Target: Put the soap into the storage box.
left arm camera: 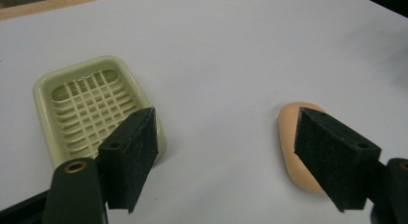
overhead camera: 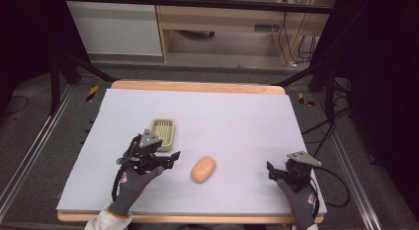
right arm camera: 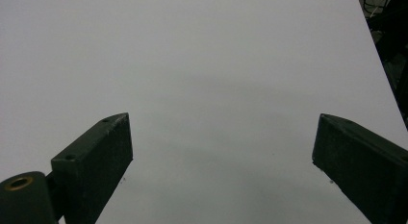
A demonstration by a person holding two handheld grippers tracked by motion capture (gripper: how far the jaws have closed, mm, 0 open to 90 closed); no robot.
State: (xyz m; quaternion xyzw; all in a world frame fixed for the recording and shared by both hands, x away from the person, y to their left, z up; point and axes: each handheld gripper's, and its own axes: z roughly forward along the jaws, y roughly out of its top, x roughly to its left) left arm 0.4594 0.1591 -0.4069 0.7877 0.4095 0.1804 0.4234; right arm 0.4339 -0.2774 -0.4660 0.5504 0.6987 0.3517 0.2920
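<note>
A pale green soap dish [overhead camera: 163, 133] with a grid floor sits left of centre on the table. Right of it and nearer the front lies an orange oval soap bar [overhead camera: 203, 169]. My left gripper [overhead camera: 170, 158] stands open between them, just in front of the dish, holding nothing. In the left gripper view the soap dish [left arm camera: 82, 106] lies behind the left jaw, and the soap bar [left arm camera: 290, 132] is partly hidden by the right jaw of the left gripper [left arm camera: 223, 116]. My right gripper [overhead camera: 270, 171] is open near the front right over the bare sheet, again seen as the right gripper [right arm camera: 221, 120].
A pale lilac sheet [overhead camera: 222, 114] covers the wooden table [overhead camera: 197, 87]. Dark frame legs [overhead camera: 54, 87] stand on either side. A wooden desk [overhead camera: 222, 18] and cables [overhead camera: 291, 47] are on the floor beyond the far edge.
</note>
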